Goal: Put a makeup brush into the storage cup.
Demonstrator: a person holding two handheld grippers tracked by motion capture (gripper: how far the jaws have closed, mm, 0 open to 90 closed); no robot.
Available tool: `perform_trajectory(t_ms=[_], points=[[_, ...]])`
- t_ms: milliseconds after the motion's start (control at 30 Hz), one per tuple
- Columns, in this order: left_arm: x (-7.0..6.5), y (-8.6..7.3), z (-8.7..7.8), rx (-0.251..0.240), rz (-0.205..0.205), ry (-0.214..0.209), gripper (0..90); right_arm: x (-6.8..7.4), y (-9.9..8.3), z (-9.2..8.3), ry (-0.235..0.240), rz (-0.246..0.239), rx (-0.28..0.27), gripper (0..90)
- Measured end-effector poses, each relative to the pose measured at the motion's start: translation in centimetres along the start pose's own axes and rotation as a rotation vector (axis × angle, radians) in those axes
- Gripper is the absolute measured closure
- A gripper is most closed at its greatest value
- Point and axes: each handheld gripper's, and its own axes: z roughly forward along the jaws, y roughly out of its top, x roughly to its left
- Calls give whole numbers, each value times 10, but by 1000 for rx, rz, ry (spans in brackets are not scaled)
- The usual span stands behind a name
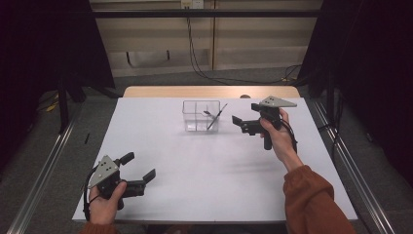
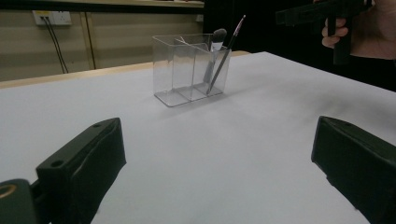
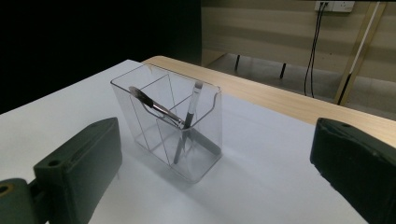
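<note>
Wide white table (image 1: 204,170) here — bare surface all across the near half. The clear organizer (image 1: 200,116) stands toward the far edge, centre, two makeup brushes (image 1: 213,117) leaning in its right-hand compartment. The right gripper (image 1: 242,123) hangs above the table just beside the organizer's right side, jaws spread and holding nothing, pointed toward it, hand (image 1: 278,139) wrapped round the grip. The left gripper (image 1: 138,167) sits low near the front-left corner — jaws wide apart too, well apart from the organizer.
</note>
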Motion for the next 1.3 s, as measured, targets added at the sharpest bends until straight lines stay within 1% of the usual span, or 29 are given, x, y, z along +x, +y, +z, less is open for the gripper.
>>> perform_trajectory(t_ms=[100, 167, 200, 300, 367, 533, 600, 633, 700, 800, 867, 967, 1033, 1100, 1233, 1300], points=[[0, 0, 0, -1, -1, 1, 26, 0, -1, -6, 7, 4, -10, 21], [0, 0, 0, 2, 6, 6, 27, 0, -2, -9, 3, -1, -14, 21], [0, 0, -1, 6, 18, 6, 27, 1, -3, -10, 6, 4, -15, 21], [-1, 0, -1, 0, 15, 6, 27, 1, -5, -15, 1, -1, -10, 21], [0, 0, -1, 3, 21, 8, 27, 0, -6, -21, 0, 3, -14, 21], [0, 0, -2, 1, 19, 9, 27, -1, -10, -32, -16, 3, -22, 21], [0, 0, -1, 1, 16, 9, 27, -1, -12, -36, -24, 4, -17, 20], [0, 0, -1, -1, 14, 10, 27, -1, -14, -38, -27, 12, -21, 19], [0, 1, -1, -2, 15, 7, 27, 1, -16, -43, -23, 6, -15, 13], [0, 1, -2, -2, 16, 8, 27, 3, -20, -50, -26, -3, -21, 11], [-1, 0, -2, -6, 10, 9, 27, 3, -24, -53, -28, -4, -18, 12], [0, 0, -3, -4, 22, 8, 26, 3, -31, -58, -28, -6, -10, 13], [0, 0, -4, -5, 16, 8, 26, 3, -36, -62, -37, 5, -14, 16], [0, 0, -4, -5, 19, 10, 26, 3, -38, -67, -40, 7, -15, 16], [-1, 0, -4, -3, 18, 14, 26, 2, -44, -77, -51, 23, -35, 17], [-1, 0, -5, -2, 18, 15, 26, 2, -49, -81, -51, 22, -30, 14]])
